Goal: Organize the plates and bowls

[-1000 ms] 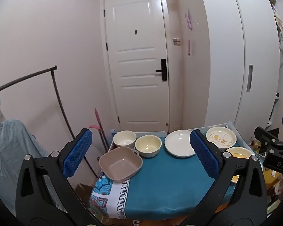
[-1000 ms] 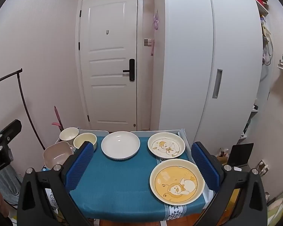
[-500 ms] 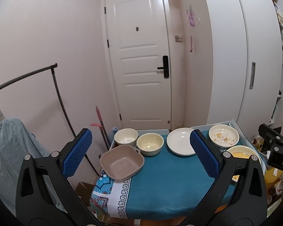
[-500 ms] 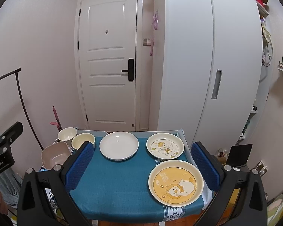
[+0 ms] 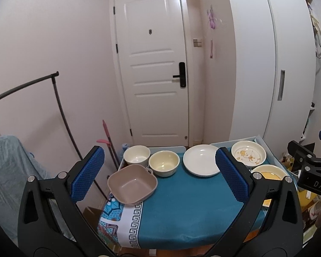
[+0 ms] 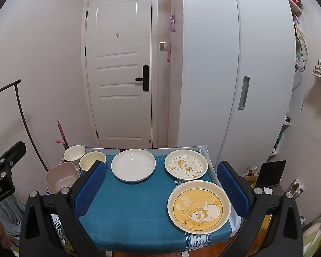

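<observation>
Left gripper [image 5: 159, 172] wide, empty | right gripper [image 6: 161, 187] wide, empty | both above table [image 6: 134, 218]

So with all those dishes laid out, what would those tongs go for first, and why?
Probably the right tongs dip toward the yellow bear plate: it lies nearest them, at the table's front right. Both tongs hang open and empty above the blue cloth, and the left tongs are closer to the bowls.

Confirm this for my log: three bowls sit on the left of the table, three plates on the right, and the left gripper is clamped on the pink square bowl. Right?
Not quite. The left gripper is open and holds nothing; the pink square bowl sits free on the table, as the left wrist view shows. The three bowls on the left and three plates on the right are correct.
</observation>
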The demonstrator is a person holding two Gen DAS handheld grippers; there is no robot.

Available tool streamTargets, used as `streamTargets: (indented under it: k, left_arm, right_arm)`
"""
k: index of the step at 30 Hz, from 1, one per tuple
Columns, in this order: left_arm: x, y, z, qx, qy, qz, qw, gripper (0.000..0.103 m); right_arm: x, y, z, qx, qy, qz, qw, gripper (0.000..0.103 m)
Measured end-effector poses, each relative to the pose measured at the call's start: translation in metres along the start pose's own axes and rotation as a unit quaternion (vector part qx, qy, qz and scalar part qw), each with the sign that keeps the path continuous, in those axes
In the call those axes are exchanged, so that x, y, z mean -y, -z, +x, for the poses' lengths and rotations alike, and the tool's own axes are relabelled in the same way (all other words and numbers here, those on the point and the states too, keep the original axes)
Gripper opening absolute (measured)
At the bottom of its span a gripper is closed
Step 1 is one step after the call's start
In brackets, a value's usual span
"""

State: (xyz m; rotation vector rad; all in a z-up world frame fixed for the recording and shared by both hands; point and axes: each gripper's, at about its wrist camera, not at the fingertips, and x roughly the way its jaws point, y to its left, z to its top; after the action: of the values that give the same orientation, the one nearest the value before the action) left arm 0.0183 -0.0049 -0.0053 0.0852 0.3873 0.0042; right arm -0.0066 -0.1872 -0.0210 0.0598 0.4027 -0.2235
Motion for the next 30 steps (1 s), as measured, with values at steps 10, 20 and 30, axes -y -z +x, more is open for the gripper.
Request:
streamTargets:
  k: [10, 20, 30]
  left_arm:
    - [-0.0028, -0.0023, 0.0018, 0.000, -0.003, 0.000, 1.0000, 0.103]
    - [-0.0029, -0.0042, 0.0033, 0.000, -0.007, 0.002, 1.0000, 0.103]
    - [-0.0044, -0.0031, 0.0013, 0.002, -0.006, 0.000, 1.0000, 0.103]
  right_arm:
    - [-0.0017, -0.0003, 0.0020, 0.000, 0.000, 0.000, 1.000, 0.103]
    - [-0.0030, -0.0004, 0.0029, 0.000, 0.000, -0.001, 1.000, 0.103]
    - [-0.0017, -0.0011, 0.0027, 0.000, 0.000, -0.001, 1.000, 0.103]
